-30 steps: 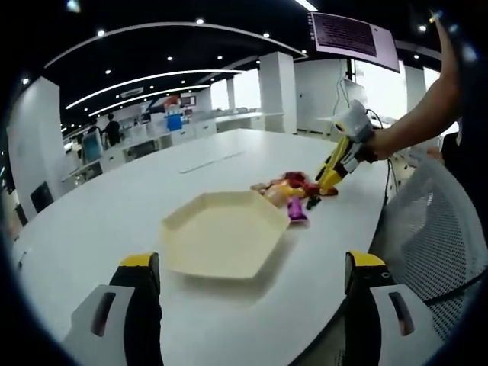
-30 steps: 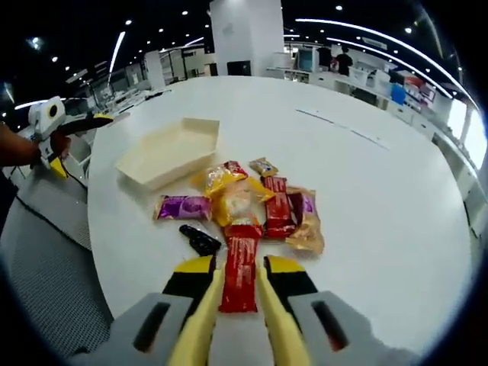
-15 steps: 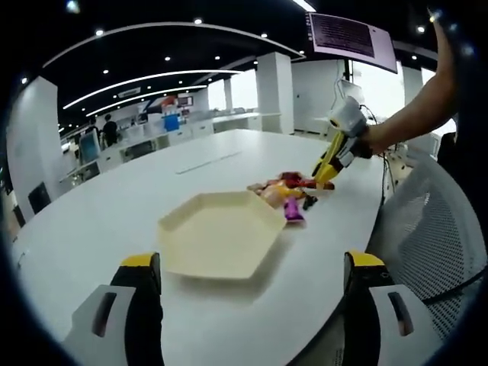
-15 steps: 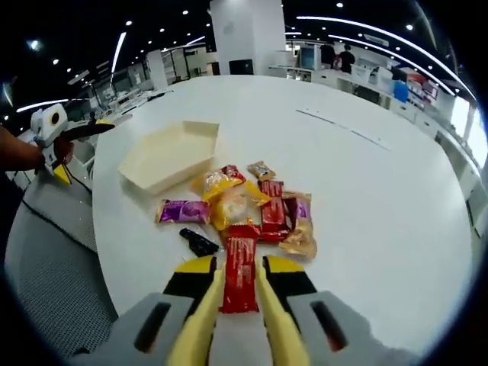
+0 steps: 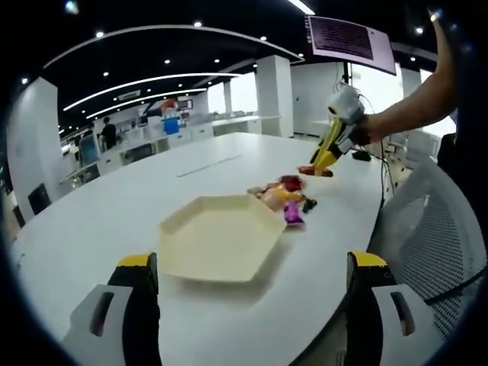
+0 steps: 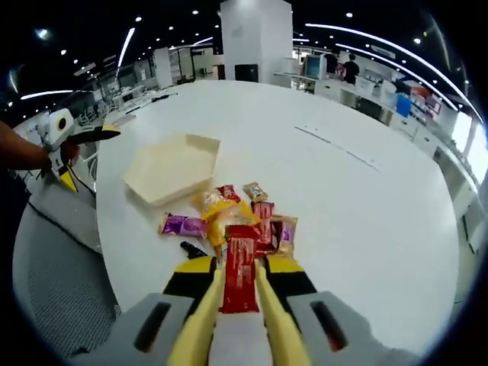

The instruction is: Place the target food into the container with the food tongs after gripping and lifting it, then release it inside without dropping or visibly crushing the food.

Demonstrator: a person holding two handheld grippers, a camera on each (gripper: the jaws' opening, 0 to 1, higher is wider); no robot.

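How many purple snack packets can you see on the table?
1 plainly purple packet, at the pile's edge nearest the tray. Another wrapper on the far side shows some purple; others may be hidden beneath.

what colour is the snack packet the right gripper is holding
Red, with some small printing down its length. The packet shows best in the right gripper view, pinched in the right gripper.

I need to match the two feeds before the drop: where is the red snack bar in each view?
Left gripper view: red snack bar, upper right, held in the right tool above the table.
Right gripper view: red snack bar, bottom centre, between the jaws.
Shared landmark: the hexagonal tray.
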